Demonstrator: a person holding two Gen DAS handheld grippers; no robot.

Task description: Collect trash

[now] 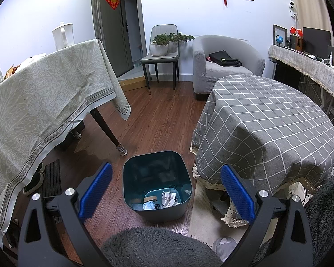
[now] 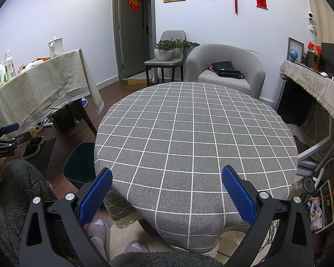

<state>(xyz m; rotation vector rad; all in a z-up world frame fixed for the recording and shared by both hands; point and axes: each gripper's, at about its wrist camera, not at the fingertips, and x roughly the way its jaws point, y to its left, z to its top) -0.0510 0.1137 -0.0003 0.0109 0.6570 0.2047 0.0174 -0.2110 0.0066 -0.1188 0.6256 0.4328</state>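
Both jaws gape empty, left gripper (image 1: 165, 191) over the bin (image 1: 157, 209) at 6 o'clock; scan the bare table (image 2: 195, 133) before reaching.

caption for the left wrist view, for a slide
Open left gripper hovers above a dark teal bin holding paper scraps, on wood floor beside the checked-cloth round table.

Home living room: armchair (image 2: 229, 71), clothed tables
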